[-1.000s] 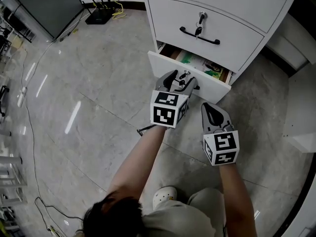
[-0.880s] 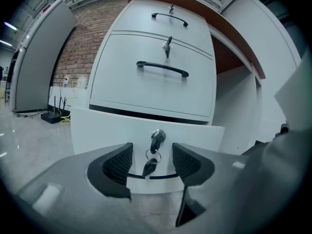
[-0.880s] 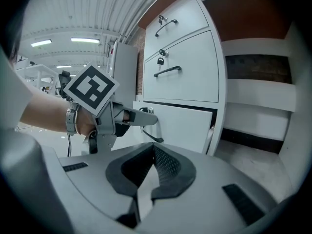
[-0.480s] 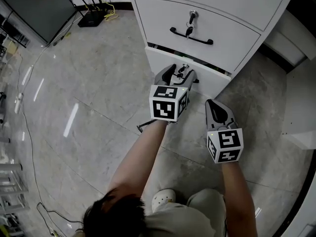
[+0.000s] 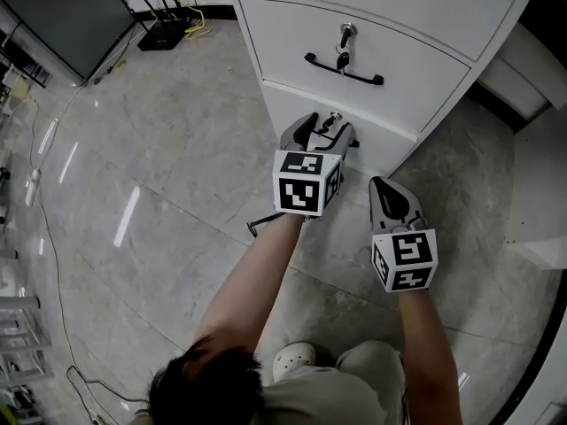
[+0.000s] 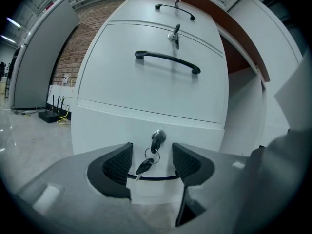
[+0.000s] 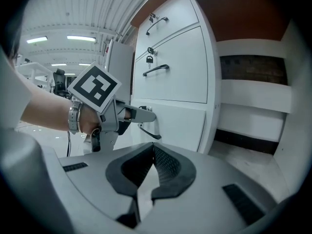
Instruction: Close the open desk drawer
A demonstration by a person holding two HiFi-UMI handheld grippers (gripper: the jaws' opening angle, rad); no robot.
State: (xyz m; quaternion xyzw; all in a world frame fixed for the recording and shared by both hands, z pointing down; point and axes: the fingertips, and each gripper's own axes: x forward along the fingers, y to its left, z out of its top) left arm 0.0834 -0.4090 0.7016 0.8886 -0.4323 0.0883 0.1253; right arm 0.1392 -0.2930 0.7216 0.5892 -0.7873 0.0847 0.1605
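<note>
The bottom drawer (image 5: 288, 109) of the white desk cabinet sits flush with the front, no gap showing. My left gripper (image 5: 324, 131) is open right at its front. In the left gripper view the left gripper (image 6: 151, 162) has the drawer's black handle (image 6: 151, 178) and the key (image 6: 157, 139) hanging in its lock between its spread jaws. My right gripper (image 5: 383, 187) hangs shut to the right, short of the cabinet, holding nothing. The right gripper (image 7: 153, 147) looks at the left one against the drawer front (image 7: 180, 121).
Above is a middle drawer (image 5: 399, 56) with a black handle (image 5: 344, 69) and a key. A router with cables (image 5: 159, 34) and a dark panel (image 5: 62, 16) stand far left. A white shelf (image 5: 540, 228) is at the right. My shoe (image 5: 295, 357) is below.
The bottom drawer, open with its contents showing a second ago, has slid in flush. My left gripper moved forward with it. The right gripper barely shifted.
</note>
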